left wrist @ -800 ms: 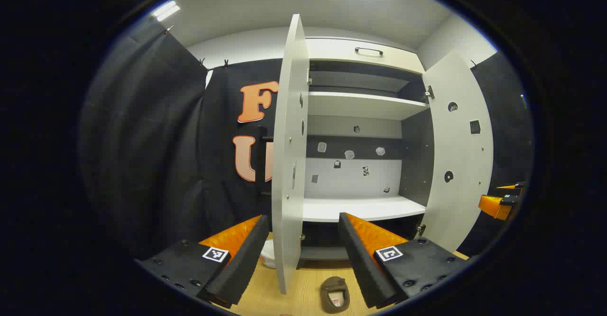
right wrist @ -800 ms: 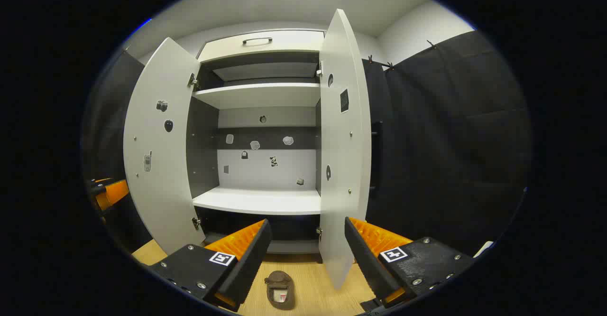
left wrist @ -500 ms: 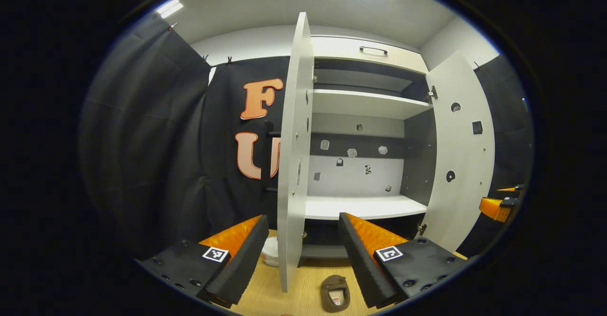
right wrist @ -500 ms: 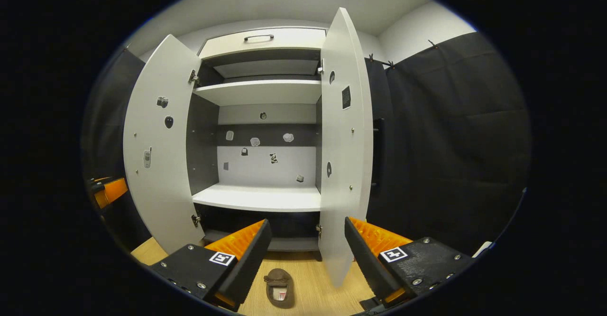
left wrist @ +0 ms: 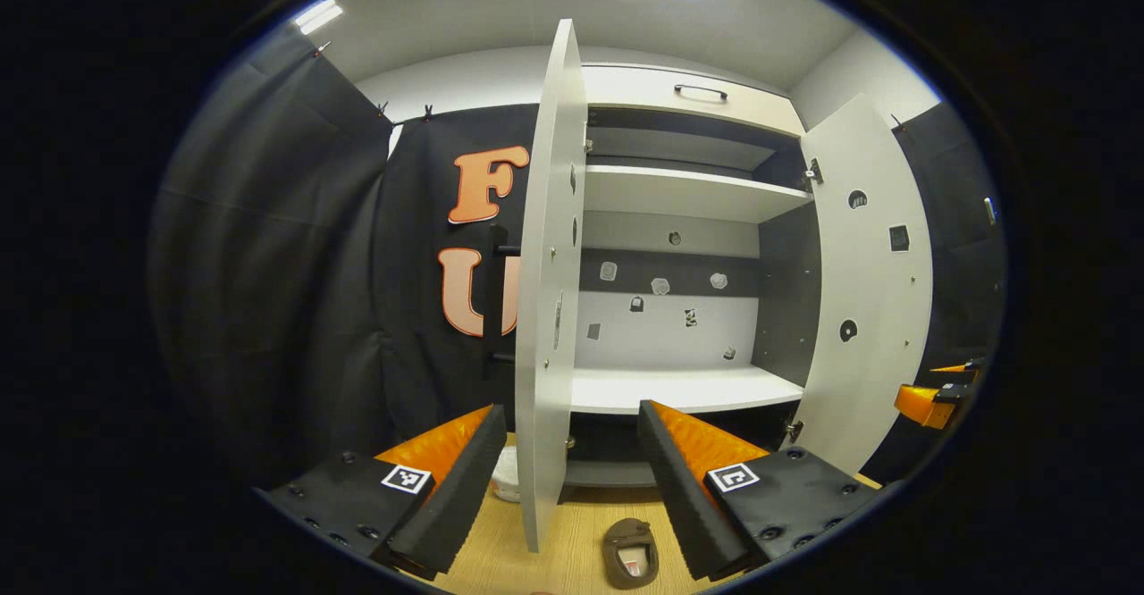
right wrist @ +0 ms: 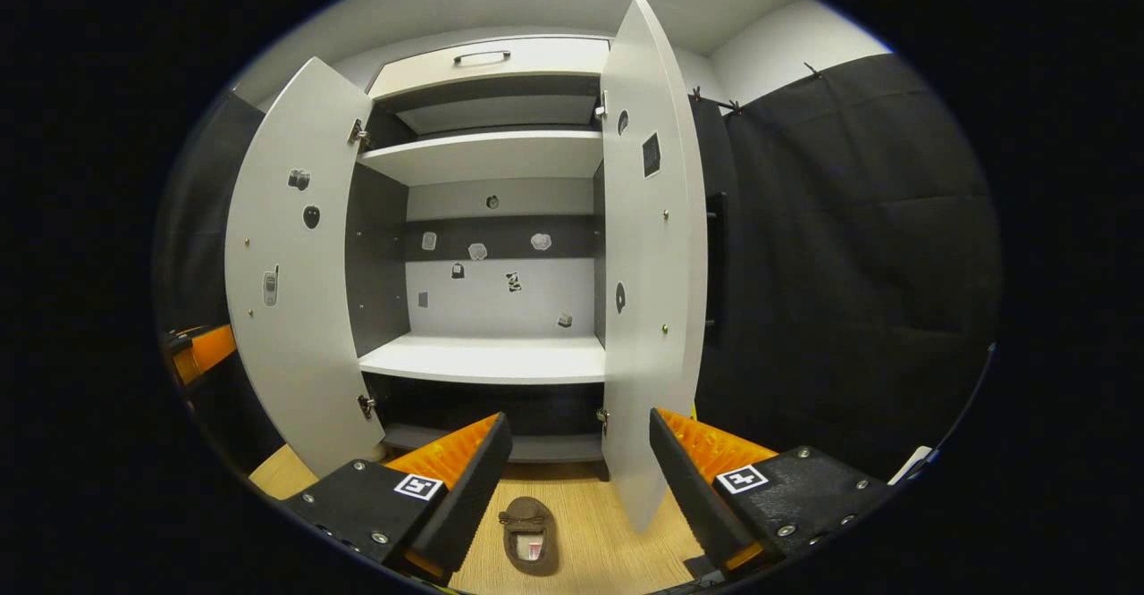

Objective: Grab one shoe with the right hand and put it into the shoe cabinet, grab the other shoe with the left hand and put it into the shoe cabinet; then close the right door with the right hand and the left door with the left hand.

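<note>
The cabinet [right wrist: 487,358] looks like smooth matt white board, with darker matt panels inside and small metal hinges [right wrist: 366,406]. The floor [right wrist: 599,537] is pale wood-grain laminate, smooth. The brown shoe [right wrist: 529,537] seems soft, like felt or suede. The wall [right wrist: 849,247] is matt black cloth, with folds.

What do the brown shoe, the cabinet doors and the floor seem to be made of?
Shoe: probably soft suede or felt, since the brown surface is dull, without shine.
Doors: likely laminated board, smooth matte white with thin flat edges.
Floor: wood or wood-look laminate, pale with fine straight grain lines.
</note>
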Demonstrator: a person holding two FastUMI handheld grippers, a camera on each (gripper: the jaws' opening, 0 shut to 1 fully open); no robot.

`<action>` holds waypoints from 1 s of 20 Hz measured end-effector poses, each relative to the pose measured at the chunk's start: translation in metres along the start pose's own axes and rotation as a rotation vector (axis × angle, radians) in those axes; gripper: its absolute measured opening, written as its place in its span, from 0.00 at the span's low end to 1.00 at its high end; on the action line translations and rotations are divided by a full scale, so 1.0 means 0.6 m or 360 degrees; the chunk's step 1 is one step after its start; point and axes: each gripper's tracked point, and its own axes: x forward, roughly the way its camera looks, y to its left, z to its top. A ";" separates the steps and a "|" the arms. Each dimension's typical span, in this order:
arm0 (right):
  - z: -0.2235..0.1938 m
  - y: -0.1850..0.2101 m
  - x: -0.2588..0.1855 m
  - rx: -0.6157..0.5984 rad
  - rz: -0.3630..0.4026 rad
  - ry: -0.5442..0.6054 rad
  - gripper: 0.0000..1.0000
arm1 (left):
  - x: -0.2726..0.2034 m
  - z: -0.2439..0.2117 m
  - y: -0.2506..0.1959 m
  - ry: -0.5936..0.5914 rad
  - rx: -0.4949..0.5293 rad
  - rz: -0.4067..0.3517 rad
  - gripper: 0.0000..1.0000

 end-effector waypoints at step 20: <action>-0.516 0.042 0.153 -0.0061 0.0107 0.0881 0.95 | -0.012 -0.020 0.042 0.0066 0.0084 0.0153 0.96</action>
